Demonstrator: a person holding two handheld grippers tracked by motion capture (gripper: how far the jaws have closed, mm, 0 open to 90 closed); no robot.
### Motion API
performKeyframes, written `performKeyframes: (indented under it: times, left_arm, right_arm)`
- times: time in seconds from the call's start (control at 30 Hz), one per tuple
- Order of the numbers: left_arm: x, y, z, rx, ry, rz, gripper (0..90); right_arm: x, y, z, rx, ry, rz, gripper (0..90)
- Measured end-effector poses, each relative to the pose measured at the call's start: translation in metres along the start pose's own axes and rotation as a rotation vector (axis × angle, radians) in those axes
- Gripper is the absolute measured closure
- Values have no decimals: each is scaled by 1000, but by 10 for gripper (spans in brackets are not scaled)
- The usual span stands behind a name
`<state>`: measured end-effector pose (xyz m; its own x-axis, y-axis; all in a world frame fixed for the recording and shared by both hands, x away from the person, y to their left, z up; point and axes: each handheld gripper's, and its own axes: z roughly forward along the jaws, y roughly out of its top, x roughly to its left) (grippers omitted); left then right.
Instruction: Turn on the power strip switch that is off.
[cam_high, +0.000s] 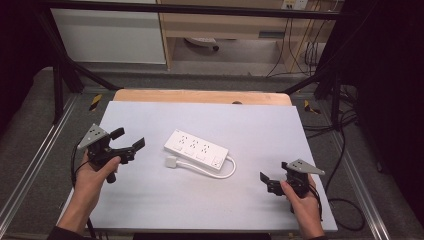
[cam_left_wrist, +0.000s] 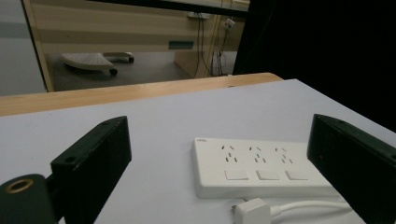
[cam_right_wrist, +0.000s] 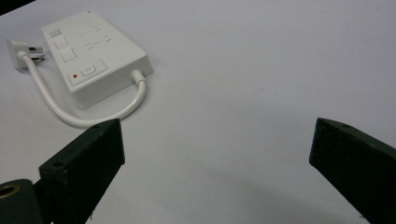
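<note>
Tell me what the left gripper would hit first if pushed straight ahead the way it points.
Probably the white plastic power strip; the left gripper points at its long side, though its white plug lies slightly nearer.

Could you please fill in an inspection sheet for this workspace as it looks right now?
Surface: white board on a wooden table.
Job's things: white power strip lying flat, its plug beside it, unplugged.
Clutter: nothing seen.
Grippers: left gripper and right gripper both open, held apart from the strip.
Cables: strip's white cord loops on the board; black cables on the floor.
Surroundings: metal frame, wooden cabinet.
</note>
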<state>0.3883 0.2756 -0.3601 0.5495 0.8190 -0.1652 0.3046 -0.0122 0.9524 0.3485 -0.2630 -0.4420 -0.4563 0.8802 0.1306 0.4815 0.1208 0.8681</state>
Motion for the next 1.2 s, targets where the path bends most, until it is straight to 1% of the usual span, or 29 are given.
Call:
performKeyframes:
  times: [0.07, 0.13, 0.2, 0.33, 0.43, 0.47, 0.53, 0.6, 0.7, 0.93, 1.0, 1.13, 1.2]
  left_arm:
    - [-1, 1, 1, 8, 2, 9, 63]
    - [-1, 1, 2, 8, -3, 3, 60]
    - [-2, 2, 3, 19, -14, 16, 55]
    - [-2, 4, 6, 29, -9, 29, 49]
    - [0, 7, 9, 32, 1, 20, 48]
    - [0, 7, 10, 38, -1, 23, 48]
    - [1, 8, 13, 41, 11, 11, 48]
    - [1, 8, 16, 49, 6, 14, 49]
    - [2, 10, 21, 56, 10, 19, 49]
    - [2, 13, 27, 70, 8, 21, 49]
    - [2, 13, 30, 78, 0, 28, 49]
    - [-1, 11, 40, 99, -4, 30, 51]
    - [-4, 11, 43, 100, -4, 30, 54]
  right_arm:
    - [0, 0, 0, -3, 1, 2, 37]
    - [1, 0, 0, 3, 2, -5, 37]
    - [1, 0, 0, 5, 2, -8, 37]
    - [1, 0, 1, 7, 2, -10, 37]
    - [1, 0, 1, 6, 3, -11, 37]
    - [1, 0, 1, 6, 3, -11, 37]
    - [1, 1, 1, 7, 3, -12, 37]
    - [1, 1, 0, 5, 1, -14, 37]
    - [1, 1, -1, -2, -10, -10, 38]
    - [0, 1, -1, -1, -13, -7, 38]
    - [0, 2, -1, 0, -10, -8, 34]
    - [1, 3, -2, -5, -10, -11, 32]
    - [1, 3, -1, -5, -9, -15, 32]
